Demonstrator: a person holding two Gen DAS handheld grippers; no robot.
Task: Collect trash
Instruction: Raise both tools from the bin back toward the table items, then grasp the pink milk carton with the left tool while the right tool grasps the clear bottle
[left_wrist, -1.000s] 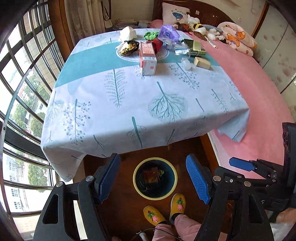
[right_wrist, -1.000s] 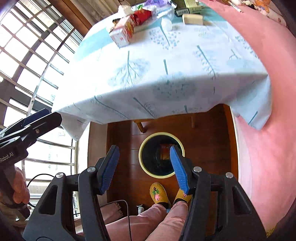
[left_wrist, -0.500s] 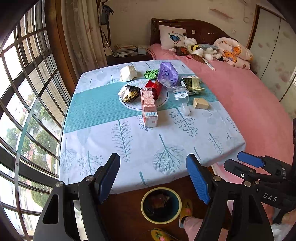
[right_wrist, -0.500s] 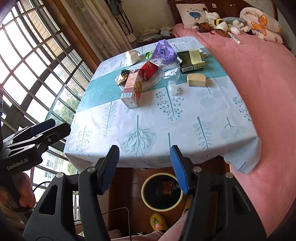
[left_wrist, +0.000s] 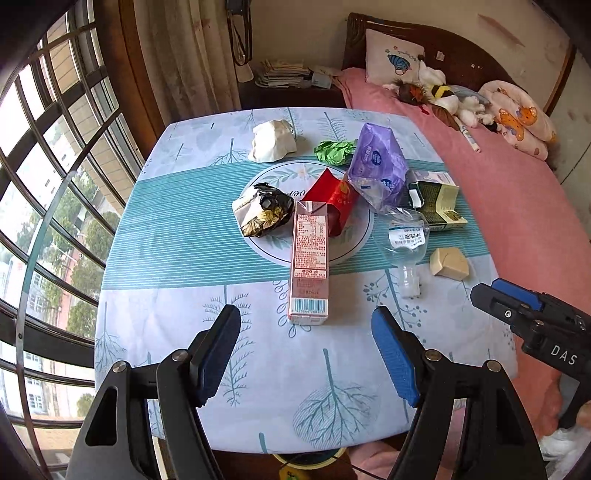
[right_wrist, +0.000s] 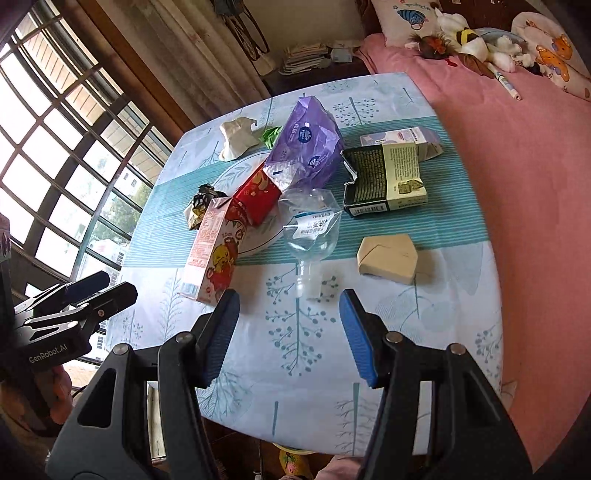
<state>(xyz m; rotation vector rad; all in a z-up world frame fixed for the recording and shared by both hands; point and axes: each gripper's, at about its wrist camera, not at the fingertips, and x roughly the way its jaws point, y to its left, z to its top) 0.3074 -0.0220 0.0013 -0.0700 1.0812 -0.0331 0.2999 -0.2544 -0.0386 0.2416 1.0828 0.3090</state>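
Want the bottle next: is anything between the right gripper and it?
Nothing visible. The right gripper is open, and only bare tablecloth lies between it and the bottle, whose neck points toward it. The carton lies off to the left.

White cloth (left_wrist: 177, 325) with teal stripes and tree prints; pink carton (left_wrist: 309, 263), purple bag (left_wrist: 376, 166), red packet (left_wrist: 334, 201), pink bed (left_wrist: 517, 206).

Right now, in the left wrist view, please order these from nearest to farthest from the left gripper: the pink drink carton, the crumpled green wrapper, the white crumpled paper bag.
From the left gripper:
1. Pink drink carton, lying just ahead of the fingers.
2. Crumpled green wrapper, beyond the plate, slightly right.
3. White crumpled paper bag, far side, slightly left, only a little beyond the wrapper.
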